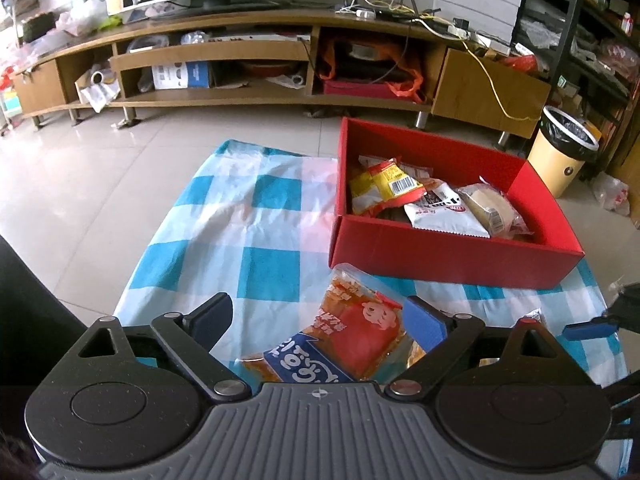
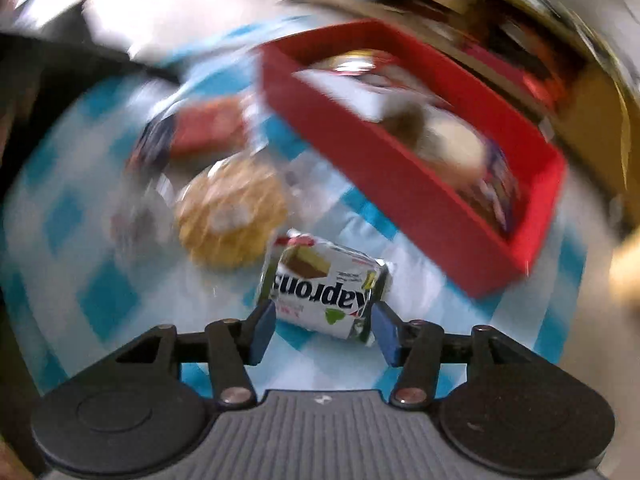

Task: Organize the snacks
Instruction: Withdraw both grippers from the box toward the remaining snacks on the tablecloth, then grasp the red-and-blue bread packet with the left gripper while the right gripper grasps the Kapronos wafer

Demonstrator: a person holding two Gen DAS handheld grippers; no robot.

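Snacks are partly sorted: several packets already lie in the red box (image 1: 452, 256) at the far right of the table (image 1: 224, 216), while an orange-and-blue packet (image 1: 352, 340) lies near the front edge between my left tongs (image 1: 320, 320), which stand spread wide and press on nothing. My right tongs (image 2: 323, 330) pinch a small white wafer packet (image 2: 326, 290) by its sides. A round biscuit pack (image 2: 232, 216) lies just beside it on the checked cloth. I judge the step in hand is carrying the wafer to the box. To do it well I should keep the squeeze steady, clear the box's near wall, and release over a bare spot inside.
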